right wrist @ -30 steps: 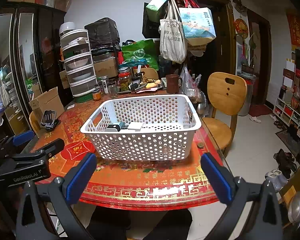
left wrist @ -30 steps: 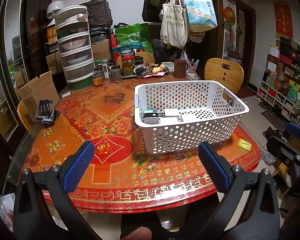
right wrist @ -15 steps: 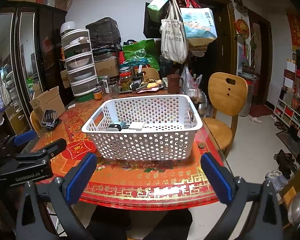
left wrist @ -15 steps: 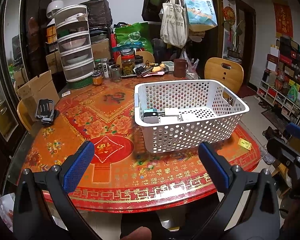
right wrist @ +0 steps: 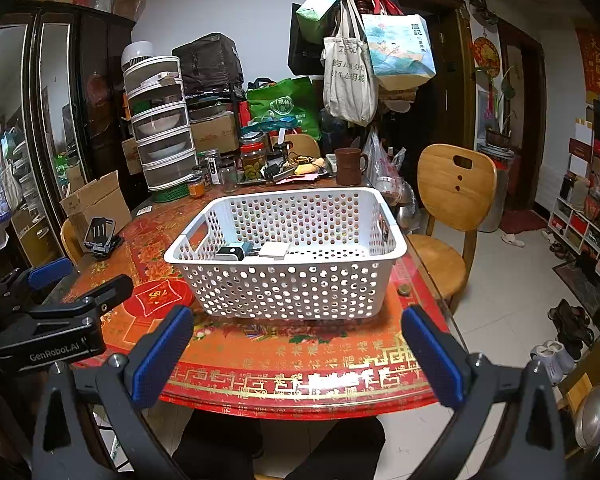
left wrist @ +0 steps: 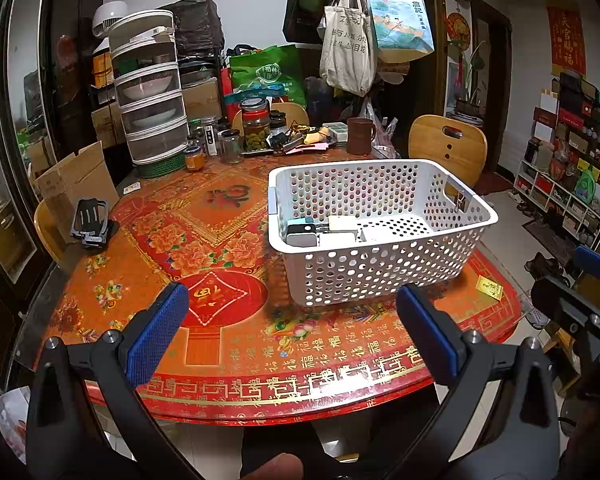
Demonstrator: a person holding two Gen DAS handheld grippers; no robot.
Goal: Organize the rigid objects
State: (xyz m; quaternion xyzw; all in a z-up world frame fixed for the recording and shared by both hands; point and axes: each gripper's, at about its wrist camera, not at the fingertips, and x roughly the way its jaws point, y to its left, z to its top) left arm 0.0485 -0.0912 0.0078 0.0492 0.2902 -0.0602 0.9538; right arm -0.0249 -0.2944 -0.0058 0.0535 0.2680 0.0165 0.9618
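Observation:
A white perforated basket (left wrist: 384, 276) stands on the red patterned round table (left wrist: 220, 344); it also shows in the right wrist view (right wrist: 288, 288). Inside lie a few small box-shaped devices, one dark and grey (left wrist: 300, 234), others white (left wrist: 342, 224) (right wrist: 275, 249). My left gripper (left wrist: 292, 332) is open and empty, held over the table's near edge, short of the basket. My right gripper (right wrist: 298, 354) is open and empty, also short of the basket. The left gripper shows at the left of the right wrist view (right wrist: 48, 320).
A black phone stand (left wrist: 90, 224) lies at the table's left edge by a cardboard box (left wrist: 76, 180). Jars (left wrist: 256, 128), a brown mug (left wrist: 358, 136) and a stacked food cover (left wrist: 148, 100) crowd the far side. A wooden chair (right wrist: 452, 200) stands right. A small yellow packet (left wrist: 489, 287) lies by the basket.

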